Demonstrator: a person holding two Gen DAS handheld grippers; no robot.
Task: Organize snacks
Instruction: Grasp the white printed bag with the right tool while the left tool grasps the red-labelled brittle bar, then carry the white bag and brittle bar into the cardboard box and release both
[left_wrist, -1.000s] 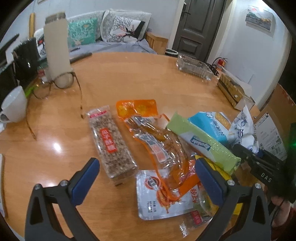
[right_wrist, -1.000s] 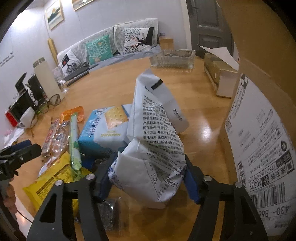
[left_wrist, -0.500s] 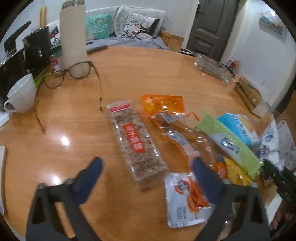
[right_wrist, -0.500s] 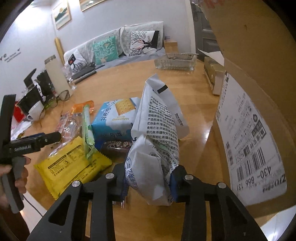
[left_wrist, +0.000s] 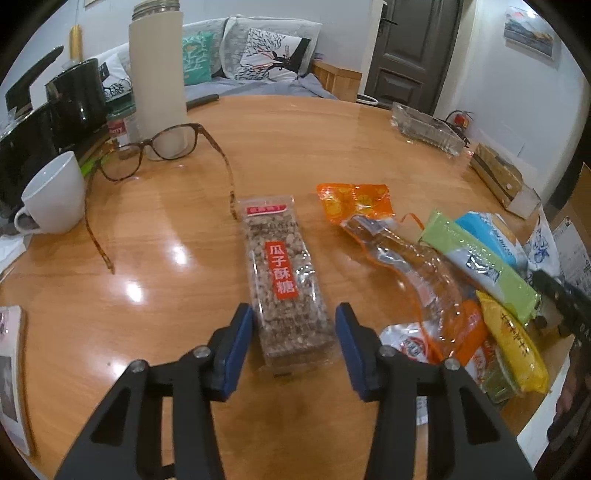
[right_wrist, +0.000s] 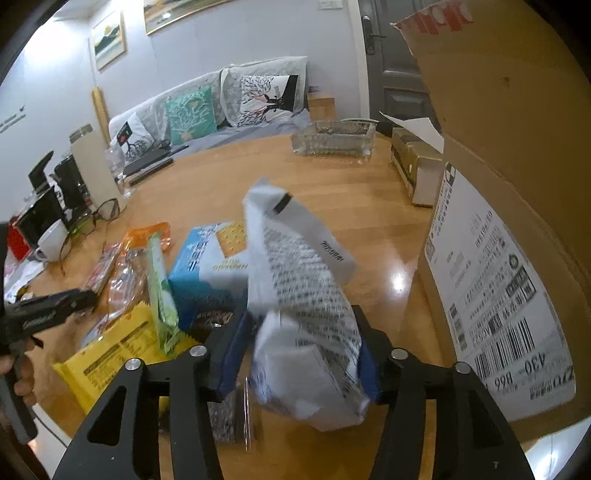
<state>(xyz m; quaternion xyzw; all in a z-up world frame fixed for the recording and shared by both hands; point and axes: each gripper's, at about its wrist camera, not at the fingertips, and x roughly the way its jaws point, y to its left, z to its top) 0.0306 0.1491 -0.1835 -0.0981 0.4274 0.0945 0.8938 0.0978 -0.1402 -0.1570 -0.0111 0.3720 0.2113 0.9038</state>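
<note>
A clear seed-brittle pack (left_wrist: 280, 273) with a red label lies flat on the round wooden table (left_wrist: 295, 147). My left gripper (left_wrist: 293, 332) straddles its near end. The jaws are closing, with a thin gap still showing at each pad. To its right lie an orange pack (left_wrist: 354, 201), a green pack (left_wrist: 476, 266) and a yellow pack (left_wrist: 513, 339). My right gripper (right_wrist: 301, 354) holds a white bag (right_wrist: 306, 295) with black print. Its jaws are opening, and the blurred bag still fills the space between the pads. A blue cracker pack (right_wrist: 210, 258) sits behind it.
A big cardboard box (right_wrist: 498, 221) with a shipping label stands close on the right. Glasses (left_wrist: 162, 147), a white mug (left_wrist: 55, 195), a tall beige flask (left_wrist: 157, 70) and black appliances crowd the far left. A glass tray (left_wrist: 424, 127) sits at the back right.
My left gripper has shifted left from the snack pile to the seed-brittle pack, and its jaws have narrowed around it. The right jaws squeezed the white bag, then widened again.
</note>
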